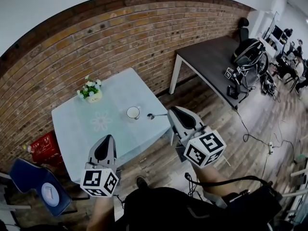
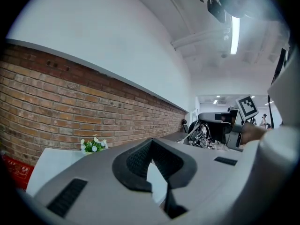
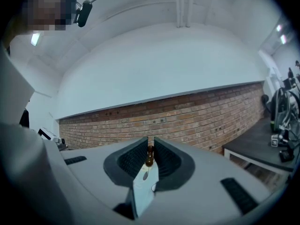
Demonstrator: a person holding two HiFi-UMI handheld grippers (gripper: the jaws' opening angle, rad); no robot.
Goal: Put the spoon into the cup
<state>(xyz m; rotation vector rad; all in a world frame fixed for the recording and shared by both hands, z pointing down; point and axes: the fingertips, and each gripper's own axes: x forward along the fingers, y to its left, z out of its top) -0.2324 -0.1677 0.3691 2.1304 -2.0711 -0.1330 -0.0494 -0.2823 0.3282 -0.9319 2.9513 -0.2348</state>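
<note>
Right gripper (image 1: pixel 172 112): jaws clenched on the handle of the spoon (image 1: pixel 151 115). In the right gripper view a brown piece of the spoon (image 3: pixel 149 154) sat pinched between the two pads, which were only narrowly apart. The gripper pointed level toward the table.

Spoon: it stuck out ahead of the right gripper, bowl leading. In the head view the bowl was just beside the cup (image 1: pixel 133 112), on its right, not touching it and not inside it.

Cup: upright on the pale blue table (image 1: pixel 77 124), near the table's right-hand edge.

Left gripper (image 1: pixel 109 139): jaw tips met and nothing was between them. It was held in front of the table's near edge, well apart from the cup.

Edges and room:
- The brick wall (image 1: pixel 96 42) ran along the table's far side.
- A flower pot (image 1: pixel 90 91) stood near the back of the table, apart from the cup.
- A dark table (image 1: pixel 211 57) stood to the right, with wood floor (image 1: pixel 159 165) between the two tables.
- A red crate (image 1: pixel 44 146) and a blue chair (image 1: pixel 36 184) sat to the left.
- Cables (image 1: pixel 255 129) trailed across the floor on the right.
</note>
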